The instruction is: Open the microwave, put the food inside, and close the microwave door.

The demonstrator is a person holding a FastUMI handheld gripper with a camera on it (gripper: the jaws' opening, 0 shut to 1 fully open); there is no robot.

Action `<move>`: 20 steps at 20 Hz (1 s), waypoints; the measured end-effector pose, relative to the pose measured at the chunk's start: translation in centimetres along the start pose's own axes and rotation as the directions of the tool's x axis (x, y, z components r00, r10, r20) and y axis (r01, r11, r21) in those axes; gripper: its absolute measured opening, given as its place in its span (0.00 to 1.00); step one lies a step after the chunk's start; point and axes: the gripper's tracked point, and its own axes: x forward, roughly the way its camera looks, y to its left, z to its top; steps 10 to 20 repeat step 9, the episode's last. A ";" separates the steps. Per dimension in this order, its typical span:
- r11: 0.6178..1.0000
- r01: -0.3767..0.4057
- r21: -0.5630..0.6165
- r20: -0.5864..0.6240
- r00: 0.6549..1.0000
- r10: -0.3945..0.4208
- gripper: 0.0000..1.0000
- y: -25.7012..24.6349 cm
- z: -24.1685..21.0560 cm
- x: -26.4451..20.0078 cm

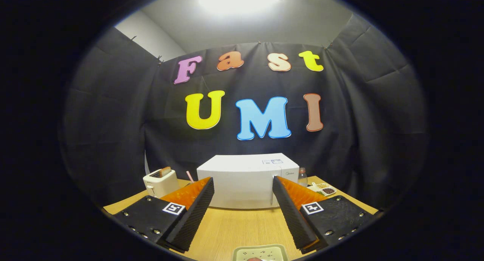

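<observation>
Gripper view looks straight at the microwave (247, 179), a white box standing at the far edge of the wooden bench (242, 227), roughly midway along it, with its door shut and its front facing the camera. A small label patch sits on its top near the right rear corner. At the near edge of the bench, between the bases of the two fingers, lies a pale square dish (260, 252) flecked with dark specks — a bit of food shows at its nearest rim, too cropped to tell what it is.

The gripper (243, 189) hangs above the bench with its fingers spread wide apart, holding nothing; their tips reach toward the lower front of the microwave, one on each side of its face, but whether they touch it I cannot tell. Bare wood lies between them.

Left of the microwave, near the far left corner of the bench, stands a white toaster (160, 182) with a slice of bread (165, 171) poking out of its slot. A thin pink stick (189, 176) leans between toaster and microwave. To the right, just beside the microwave, is a small clear bottle (302, 176), and beyond it, toward the far right corner, a white divided tray (324, 189) holding grains and dark bits.
</observation>
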 end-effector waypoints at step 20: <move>1.000 0.012 0.012 -0.020 1.000 -0.012 0.97 -0.4 -0.9 -0.7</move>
